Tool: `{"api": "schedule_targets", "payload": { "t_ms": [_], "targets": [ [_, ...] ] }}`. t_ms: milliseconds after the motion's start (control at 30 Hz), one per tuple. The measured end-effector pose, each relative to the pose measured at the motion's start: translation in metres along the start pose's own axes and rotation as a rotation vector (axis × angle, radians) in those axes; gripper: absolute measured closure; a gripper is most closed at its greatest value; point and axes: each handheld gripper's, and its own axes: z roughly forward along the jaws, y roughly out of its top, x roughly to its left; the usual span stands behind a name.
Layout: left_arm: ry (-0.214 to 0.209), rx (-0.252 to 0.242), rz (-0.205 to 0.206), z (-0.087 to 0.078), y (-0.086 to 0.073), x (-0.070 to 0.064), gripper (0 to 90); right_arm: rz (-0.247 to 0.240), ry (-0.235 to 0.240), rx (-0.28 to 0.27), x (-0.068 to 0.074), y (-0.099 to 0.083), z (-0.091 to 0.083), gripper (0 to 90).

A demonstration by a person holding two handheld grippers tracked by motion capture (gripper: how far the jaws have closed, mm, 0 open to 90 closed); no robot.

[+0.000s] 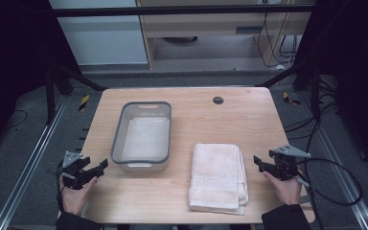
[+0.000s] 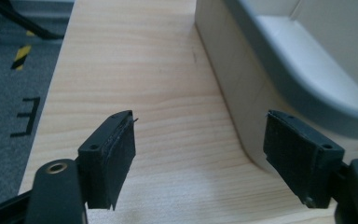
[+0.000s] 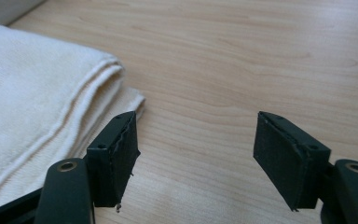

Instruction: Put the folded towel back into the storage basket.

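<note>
Wood-grained and pale, the rectangular tabletop (image 1: 191,191) carries everything here. On its left half sits a translucent grey plastic tub (image 1: 142,136) with rounded corners and handle slots in its short ends; nothing can be made out inside it beyond its pale bottom. In the left gripper view the tub's wall and thick grey rim (image 2: 289,70) rise at the right, just beside that gripper's right-hand jaw, though whether they touch cannot be told.

Right of the tub and apart from it lies a folded cream terry towel (image 1: 218,178), long side running toward the person, its stacked layers showing at the near edge. The right gripper view shows the towel's folded edges (image 3: 51,107) at the left, close beside the left-hand jaw.

Near the table's front left edge, a hand holds the black left gripper (image 1: 100,166), jaws spread wide with bare wood between them, pinching nothing. Toward the front right edge, the black right gripper (image 1: 258,162) is likewise spread apart and empty, pointing at the towel's right side.

Smallest, a round dark grommet (image 1: 218,100) is set in the far part of the tabletop.
</note>
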Motion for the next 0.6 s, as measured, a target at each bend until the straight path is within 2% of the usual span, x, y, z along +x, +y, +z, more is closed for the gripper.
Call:
{"api": "schedule_targets", "payload": {
  "t_ms": [167, 367, 500, 600],
  "targets": [
    [-0.025, -0.071, 0.006, -0.010, 0.004, -0.006, 28.3, -0.003, -0.004, -0.052, 0.002, 0.004, -0.009, 31.6],
    [-0.026, -0.100, 0.017, -0.016, 0.007, -0.009, 30.1, 0.001, 0.032, -0.059, 0.003, 0.008, -0.013, 34.8],
    [-0.032, -0.120, 0.027, -0.020, 0.010, -0.015, 31.6, -0.011, 0.041, -0.057, 0.005, 0.011, -0.014, 35.1],
    [-0.046, -0.128, 0.034, -0.021, 0.012, -0.020, 31.8, -0.001, 0.056, -0.072, 0.006, 0.016, -0.015, 34.6]
  ]
}}
